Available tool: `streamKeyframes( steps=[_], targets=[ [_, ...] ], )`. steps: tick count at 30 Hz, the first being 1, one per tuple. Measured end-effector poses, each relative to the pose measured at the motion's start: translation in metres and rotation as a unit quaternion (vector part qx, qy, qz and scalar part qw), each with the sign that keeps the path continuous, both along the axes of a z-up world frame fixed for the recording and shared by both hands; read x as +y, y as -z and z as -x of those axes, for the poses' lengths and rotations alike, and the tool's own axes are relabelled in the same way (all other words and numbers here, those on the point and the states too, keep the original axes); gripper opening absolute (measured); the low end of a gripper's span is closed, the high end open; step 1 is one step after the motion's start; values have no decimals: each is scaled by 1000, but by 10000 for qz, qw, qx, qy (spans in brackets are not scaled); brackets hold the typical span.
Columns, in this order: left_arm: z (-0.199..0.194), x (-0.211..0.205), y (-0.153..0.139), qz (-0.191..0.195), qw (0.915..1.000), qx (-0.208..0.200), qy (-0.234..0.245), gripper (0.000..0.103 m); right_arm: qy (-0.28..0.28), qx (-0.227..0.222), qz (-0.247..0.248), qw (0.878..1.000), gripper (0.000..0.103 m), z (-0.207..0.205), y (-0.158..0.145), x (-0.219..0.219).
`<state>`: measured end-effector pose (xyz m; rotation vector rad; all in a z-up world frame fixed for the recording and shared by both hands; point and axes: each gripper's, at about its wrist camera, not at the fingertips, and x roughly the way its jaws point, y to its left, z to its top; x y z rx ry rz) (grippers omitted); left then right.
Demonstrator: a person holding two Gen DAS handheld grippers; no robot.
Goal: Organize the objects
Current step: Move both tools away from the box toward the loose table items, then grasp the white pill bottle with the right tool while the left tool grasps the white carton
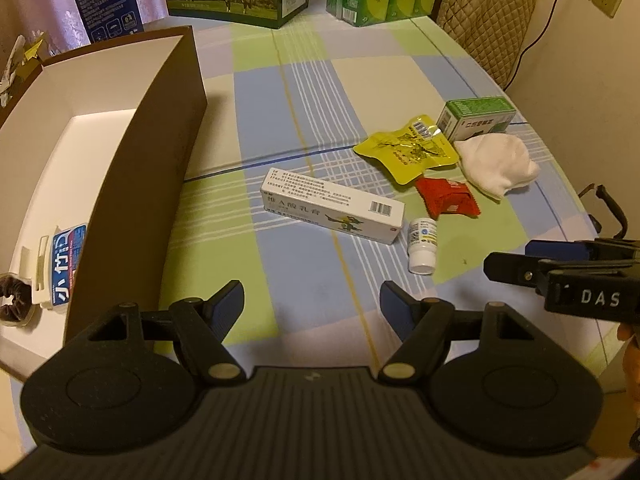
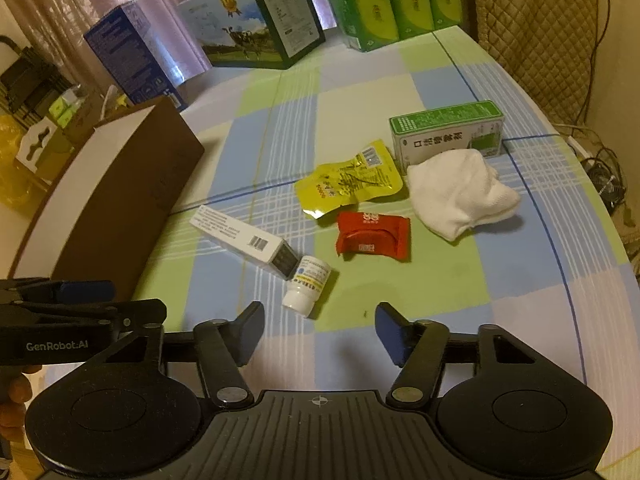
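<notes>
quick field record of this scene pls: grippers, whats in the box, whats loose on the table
left gripper: open, empty
right gripper: open, empty
brown box: open top; blue-labelled pack and dark hair tie inside
loose on table: long white carton, small white bottle on its side, yellow pouch, red packet, white cloth, green-topped box

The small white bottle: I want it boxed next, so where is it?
The small white bottle lies on its side on the tablecloth, at the long white carton's near end, just ahead of the open right gripper.
</notes>
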<state>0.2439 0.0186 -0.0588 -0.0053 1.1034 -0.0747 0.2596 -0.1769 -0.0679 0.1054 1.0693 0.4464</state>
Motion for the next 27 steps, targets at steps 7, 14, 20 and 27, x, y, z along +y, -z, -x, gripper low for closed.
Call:
streamKeyframes(
  steps=[7,14,20,27],
  targets=[
    [-17,1,16,-91,9999,78,-37,72,-95,58,45,9999,43,-12,20,19],
    [-29,7,25,-132,9998,129,-90,72,-122,156,229,9995,37,-27,39,35],
    [-36,9,29,-140,9997,158,-106,72,-111,260,327,9991,35,-37,52,44],
    [-41,9,31,-139,9997,189,-122,72,-196,348,461,9981,27,-42,64,52]
  ],
)
